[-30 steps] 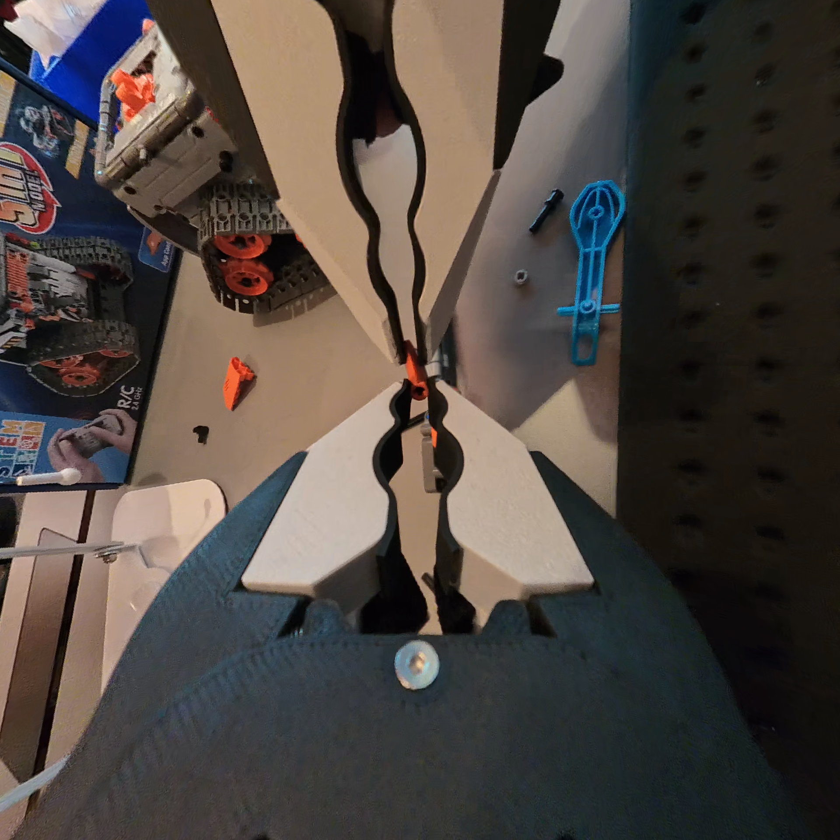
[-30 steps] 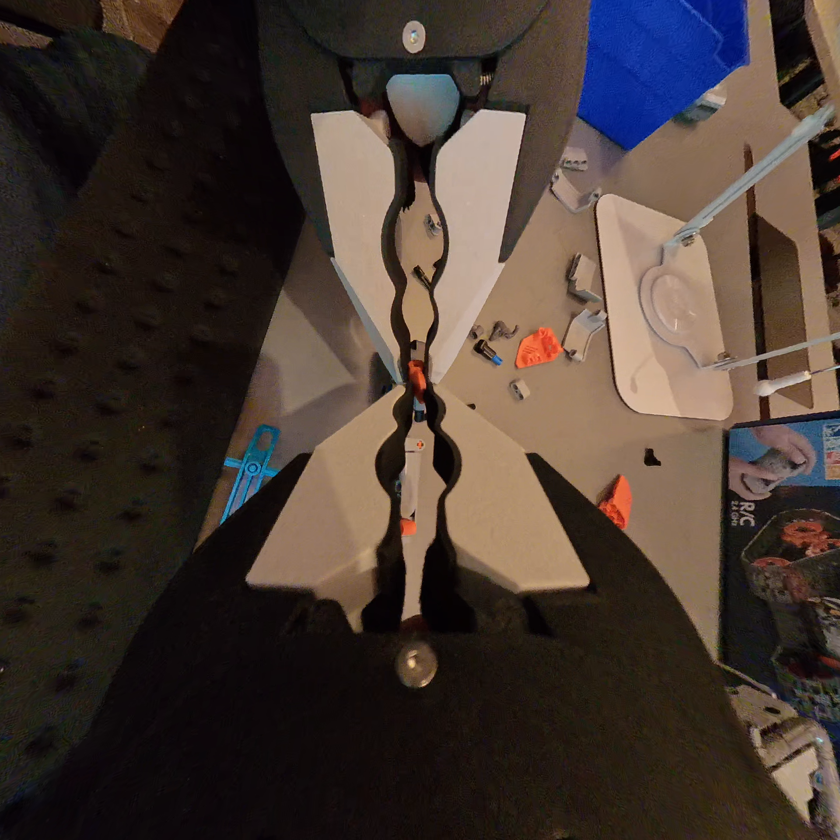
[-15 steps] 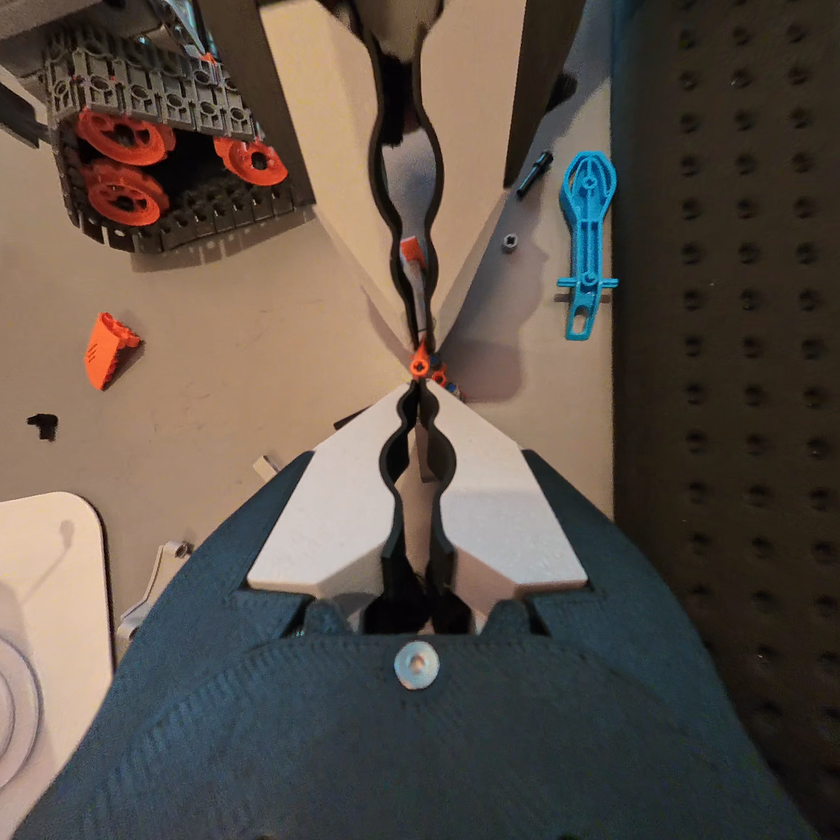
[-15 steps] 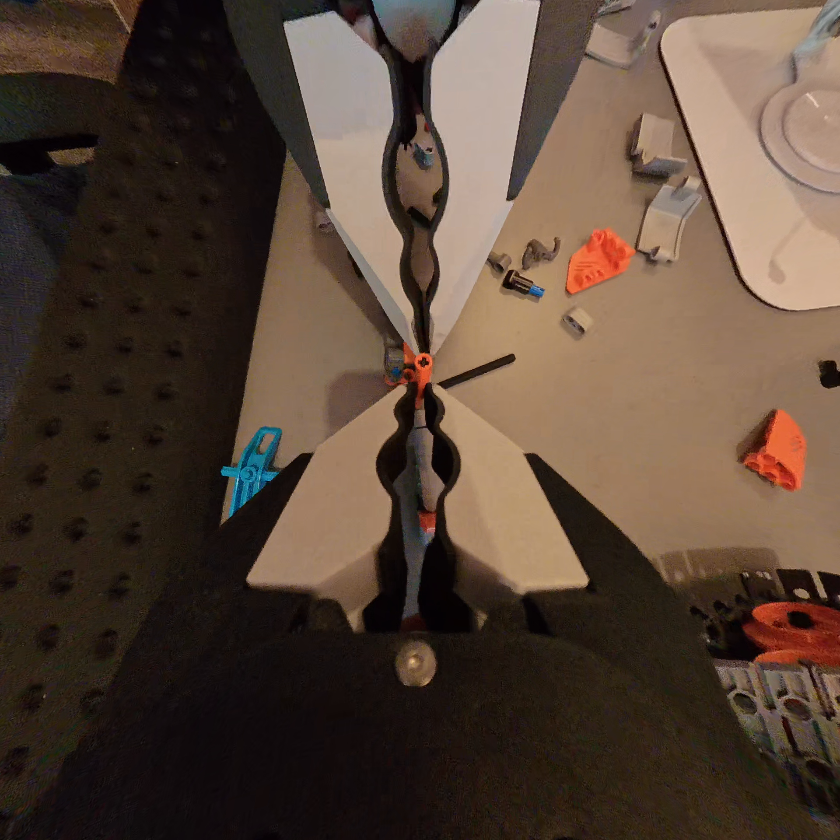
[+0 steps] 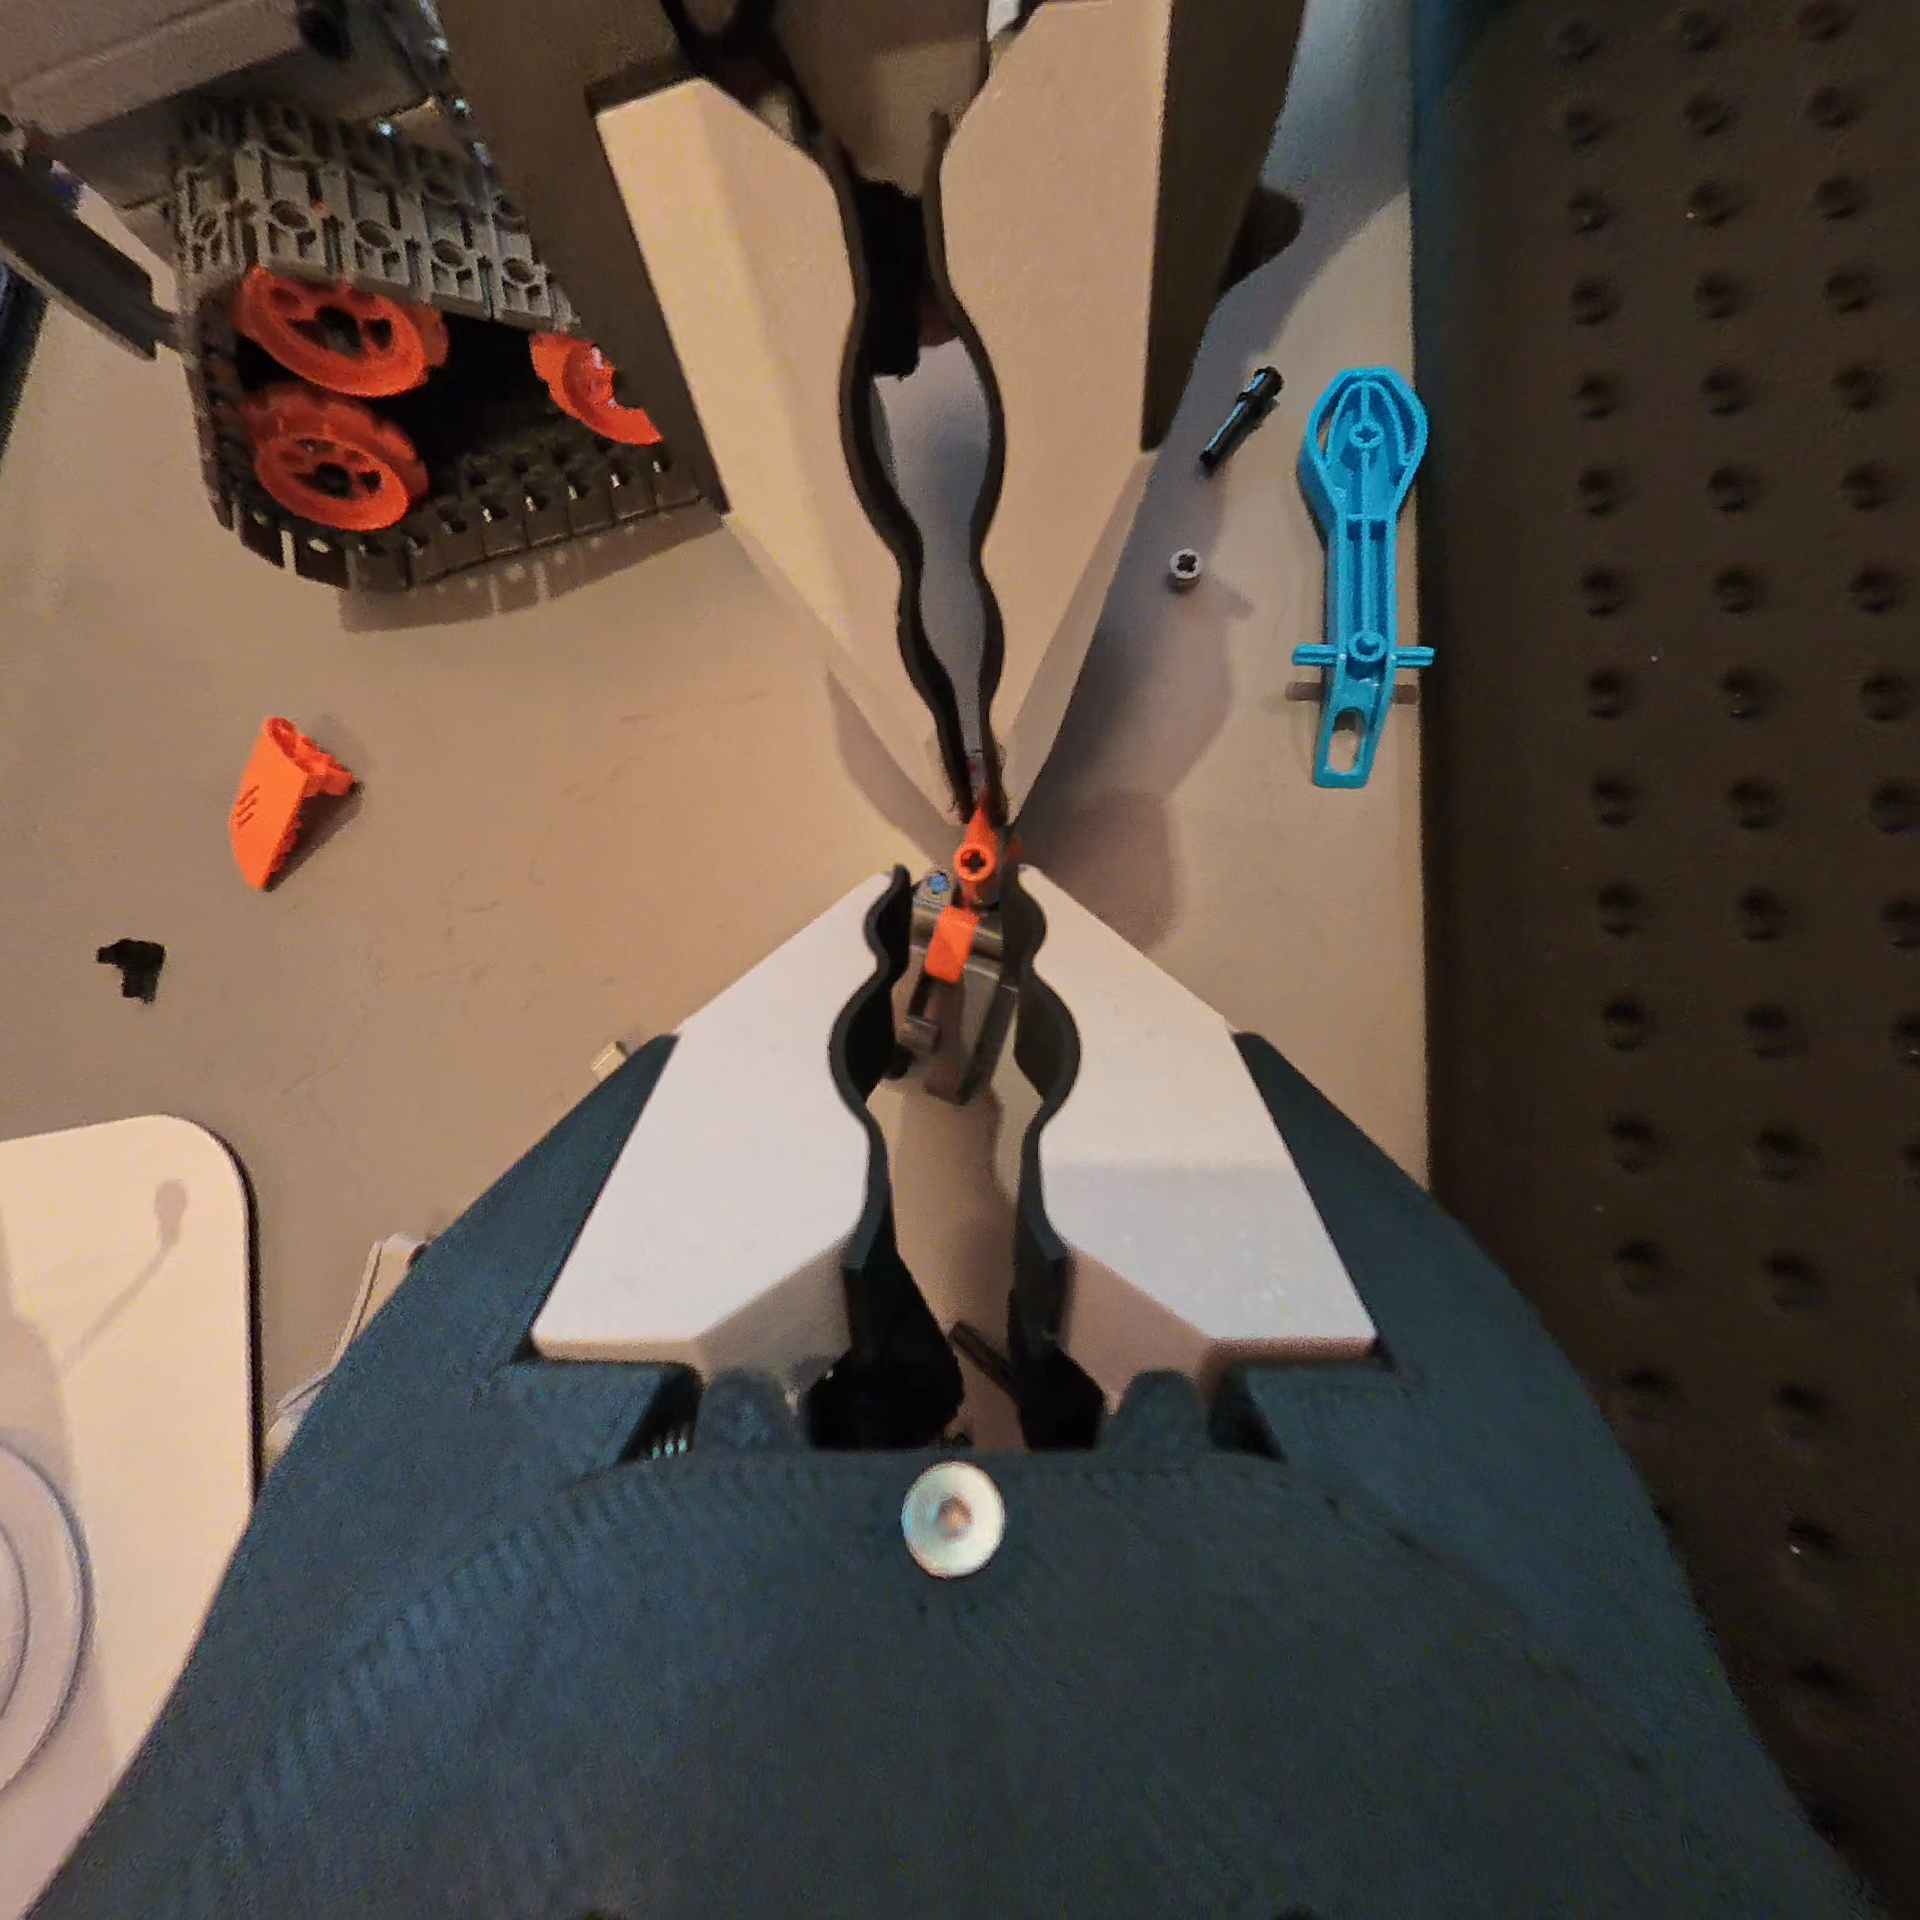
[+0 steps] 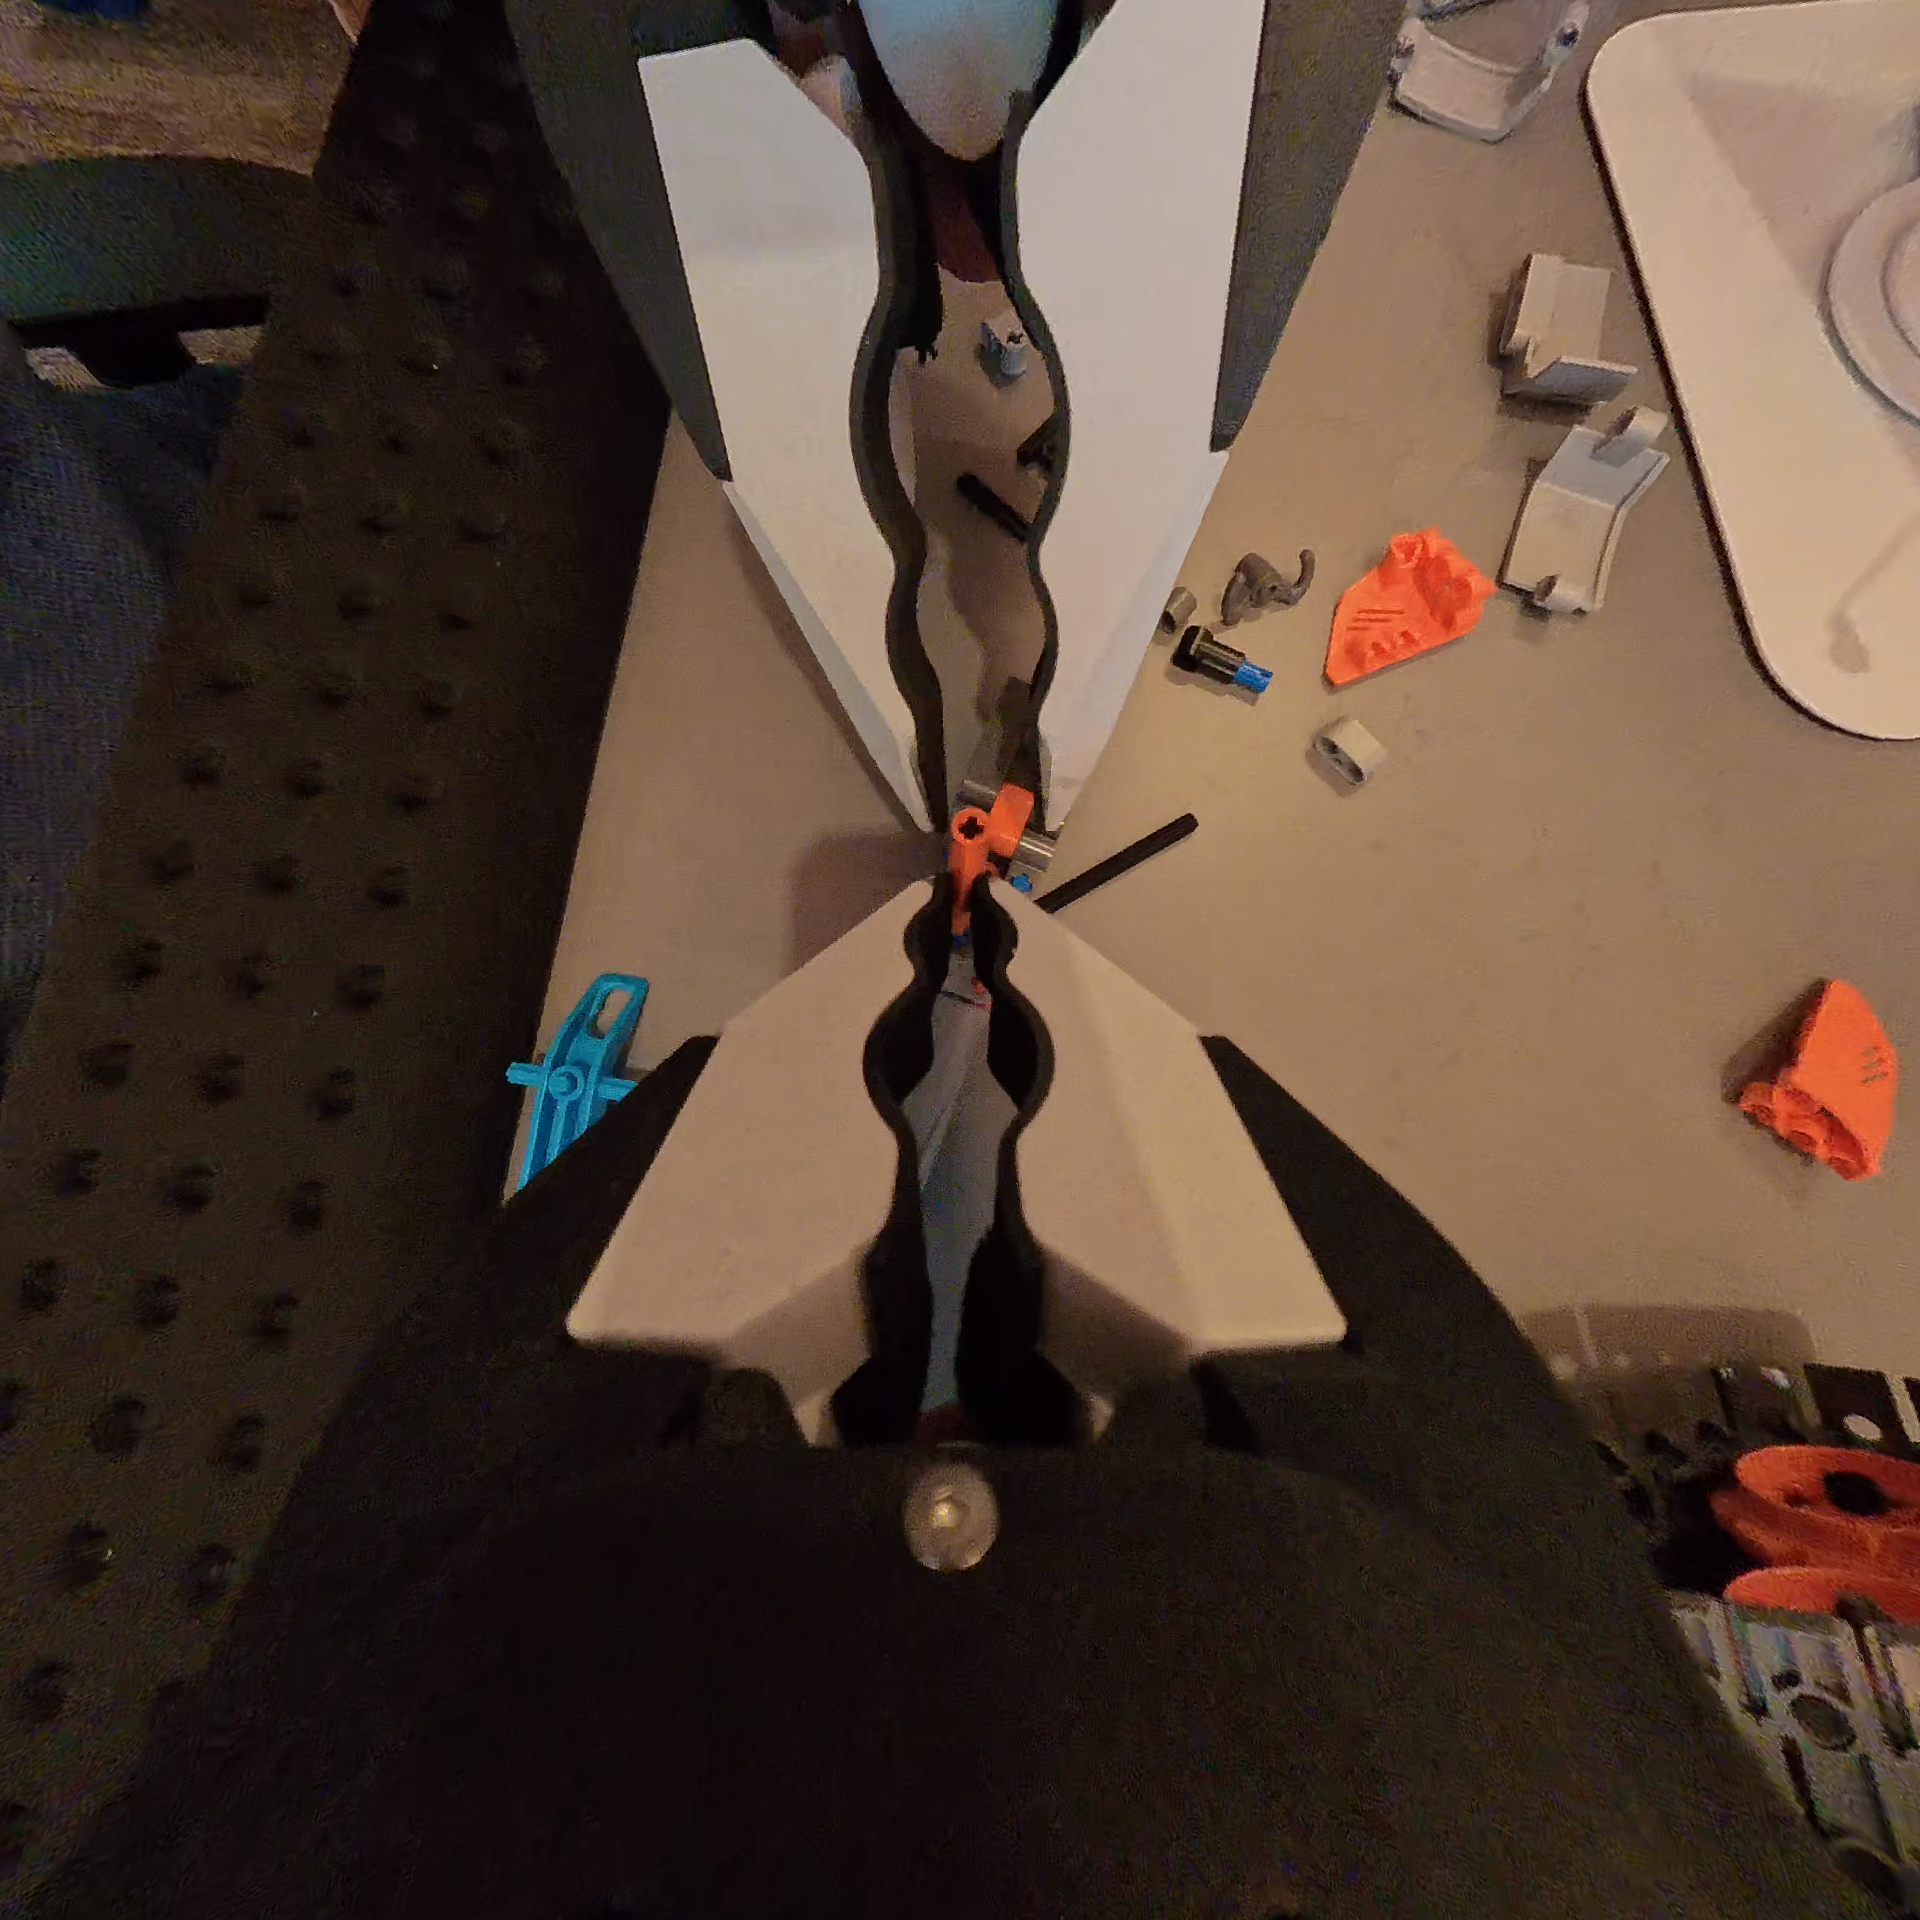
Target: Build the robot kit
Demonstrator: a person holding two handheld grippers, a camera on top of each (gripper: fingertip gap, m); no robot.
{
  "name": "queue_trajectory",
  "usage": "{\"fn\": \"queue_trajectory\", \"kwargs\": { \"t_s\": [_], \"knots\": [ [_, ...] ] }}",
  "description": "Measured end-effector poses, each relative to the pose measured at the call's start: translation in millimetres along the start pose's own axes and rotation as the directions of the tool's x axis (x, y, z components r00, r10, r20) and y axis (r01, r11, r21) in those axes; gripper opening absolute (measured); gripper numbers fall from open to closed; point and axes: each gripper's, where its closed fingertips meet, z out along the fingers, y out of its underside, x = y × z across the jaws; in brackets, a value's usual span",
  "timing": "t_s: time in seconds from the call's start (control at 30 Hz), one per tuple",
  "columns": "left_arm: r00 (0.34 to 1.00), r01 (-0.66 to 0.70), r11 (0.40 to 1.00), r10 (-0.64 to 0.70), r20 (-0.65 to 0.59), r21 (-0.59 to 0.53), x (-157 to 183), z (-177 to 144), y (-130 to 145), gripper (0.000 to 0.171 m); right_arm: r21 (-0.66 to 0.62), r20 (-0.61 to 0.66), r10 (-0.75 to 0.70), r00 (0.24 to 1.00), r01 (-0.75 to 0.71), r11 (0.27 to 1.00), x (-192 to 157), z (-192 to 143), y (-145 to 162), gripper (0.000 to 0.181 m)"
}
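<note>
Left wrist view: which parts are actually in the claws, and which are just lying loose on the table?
In the claws:
- left claw: shut on grey-and-orange piece
- right claw: shut on orange-tipped grey beam

Lying loose:
- orange wedge panel
- blue lever tool
- black pin
- grey bush
- black axle
- tracked vehicle

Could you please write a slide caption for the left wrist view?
Two tongs, left and right, meet tip to tip on a small orange-and-grey assembly beside a tracked model.
</note>
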Motion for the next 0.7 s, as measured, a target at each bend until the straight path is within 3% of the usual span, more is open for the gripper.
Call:
{"fn": "queue_trajectory", "kwargs": {
  "t_s": [0.23,0.4,0.7],
  "knots": [
    [1.000,0.008,1.000,-0.008,-0.025,-0.008,-2,4,6,0.017,-0.003,-0.013,0.034,0.999,-0.034,0.999,3,0,3,0.001],
    [0.999,-0.014,0.999,0.012,-0.038,-0.051,-5,7,20,0.032,-0.024,-0.025,0.044,0.999,-0.045,0.999,4,2,6,0.001],
    [1.000,-0.028,0.997,0.027,-0.008,-0.075,2,15,26,0.025,-0.035,-0.015,0.062,0.998,-0.062,0.997,0,6,6,0.000]
  ]
}}
